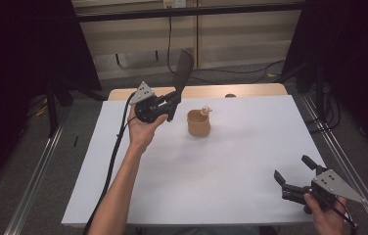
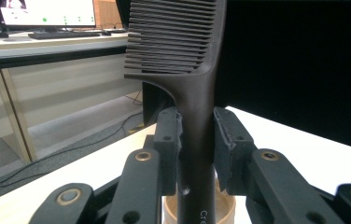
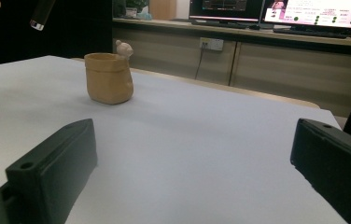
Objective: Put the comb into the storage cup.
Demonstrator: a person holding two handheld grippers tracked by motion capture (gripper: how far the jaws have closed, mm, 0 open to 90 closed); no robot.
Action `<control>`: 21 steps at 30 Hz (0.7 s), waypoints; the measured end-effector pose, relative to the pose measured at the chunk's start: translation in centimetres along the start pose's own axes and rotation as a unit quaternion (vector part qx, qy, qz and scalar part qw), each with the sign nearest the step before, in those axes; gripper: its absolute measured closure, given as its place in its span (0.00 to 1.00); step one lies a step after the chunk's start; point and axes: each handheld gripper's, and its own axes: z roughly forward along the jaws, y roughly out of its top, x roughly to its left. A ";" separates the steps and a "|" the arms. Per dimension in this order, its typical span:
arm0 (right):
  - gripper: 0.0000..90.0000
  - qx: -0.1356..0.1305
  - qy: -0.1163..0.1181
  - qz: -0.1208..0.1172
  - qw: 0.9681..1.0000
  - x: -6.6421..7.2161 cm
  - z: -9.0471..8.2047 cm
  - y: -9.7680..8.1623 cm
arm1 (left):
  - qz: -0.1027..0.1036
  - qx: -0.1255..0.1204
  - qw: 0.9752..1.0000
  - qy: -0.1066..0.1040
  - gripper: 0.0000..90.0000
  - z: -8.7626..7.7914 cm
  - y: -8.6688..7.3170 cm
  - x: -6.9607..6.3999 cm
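A black comb (image 1: 183, 68) stands upright in my left gripper (image 1: 171, 106), which is shut on its handle above the table's far left part. In the left gripper view both pads press the comb (image 2: 197, 116) handle and its teeth point left. A tan cup (image 1: 198, 122) with a small figure on its rim stands just right of that gripper, below the handle's lower end; the cup's rim (image 2: 171, 205) peeks out under the handle. My right gripper (image 1: 294, 172) hovers open at the near right corner, with nothing between its fingers, and faces the cup (image 3: 109, 77).
A white sheet (image 1: 221, 166) covers the wooden table (image 1: 206, 91). Metal rails run along the floor on both sides. Cables lie on the floor beyond the far edge. Desks with monitors (image 3: 313, 11) stand behind.
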 end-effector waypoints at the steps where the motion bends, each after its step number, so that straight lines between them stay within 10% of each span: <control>1: 0.00 0.000 0.000 0.000 1.000 0.0 0.0 0.0 | 0.003 -0.001 1.000 0.000 0.81 0.2 0.1 -0.1; 21: 0.00 0.000 0.000 -0.001 1.000 0.0 -0.1 0.0 | 0.032 -0.013 0.999 -0.012 0.81 3.4 1.0 -1.7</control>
